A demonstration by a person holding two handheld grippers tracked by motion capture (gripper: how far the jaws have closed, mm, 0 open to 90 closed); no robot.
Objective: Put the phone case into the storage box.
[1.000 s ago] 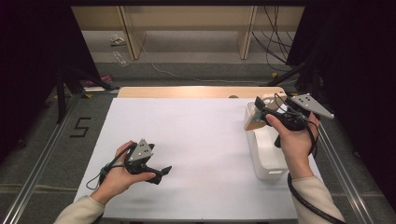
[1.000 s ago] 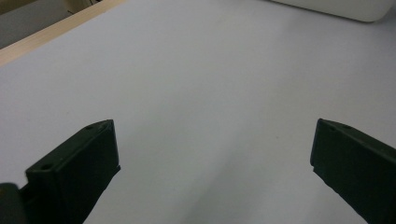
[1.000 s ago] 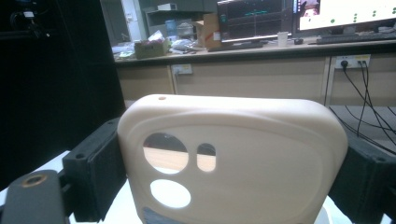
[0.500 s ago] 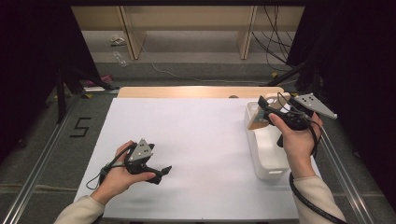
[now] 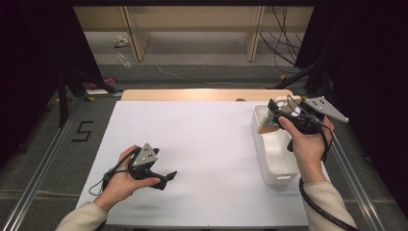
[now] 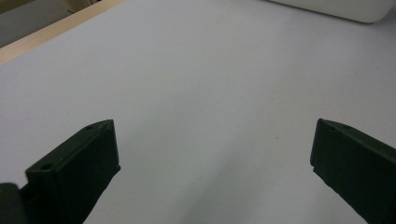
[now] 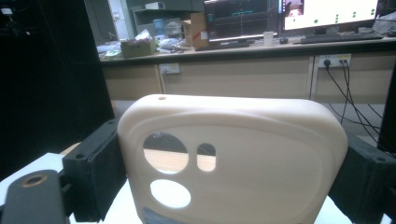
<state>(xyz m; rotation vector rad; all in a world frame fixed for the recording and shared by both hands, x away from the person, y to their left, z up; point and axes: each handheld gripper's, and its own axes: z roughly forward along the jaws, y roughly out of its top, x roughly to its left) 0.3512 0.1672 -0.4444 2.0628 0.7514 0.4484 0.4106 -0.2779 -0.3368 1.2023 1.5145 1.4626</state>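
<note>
1. Right gripper, above the far end of the white bin, clamps the cream phone case by its side edges.
2. Risk: the smooth case may twist or slip free.
3. The bin's contents are hidden by the hand.
4. Left gripper rests on the table, jaws apart, empty.

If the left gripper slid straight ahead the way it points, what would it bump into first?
Probably the white bin. The left gripper is open with nothing between its jaws, and ahead lies bare white table up to that bin at the far edge, though depth is hard to judge.
</note>
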